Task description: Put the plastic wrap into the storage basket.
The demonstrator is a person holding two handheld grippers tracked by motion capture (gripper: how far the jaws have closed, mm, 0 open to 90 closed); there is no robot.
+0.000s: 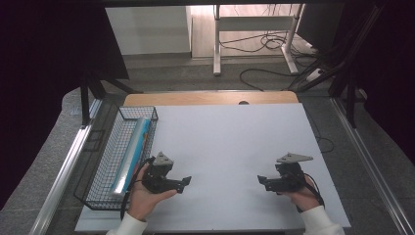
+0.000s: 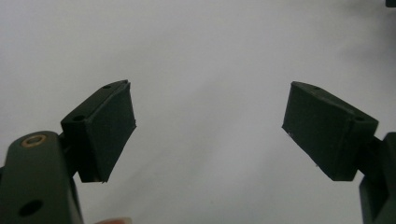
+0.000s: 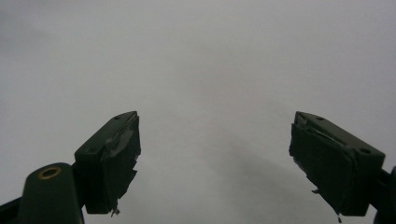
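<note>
Over the white table top (image 1: 230,142), my left gripper (image 1: 185,182) is held low at the front left, pointing right toward the middle. Its jaws stand wide apart with nothing between them, which the left gripper view (image 2: 210,126) confirms against bare white surface. My right gripper (image 1: 261,182) is at the front right and points left, facing the other one. Its jaws are also spread with nothing between them (image 3: 215,158), and worn tape shows on the pads (image 3: 122,154).
A black wire basket (image 1: 105,161) stands along the table's left edge, just left of my left hand. A long silvery roll (image 1: 131,154) with a blue strip lies in it. Beyond the far wooden edge are a desk frame and cables on the floor.
</note>
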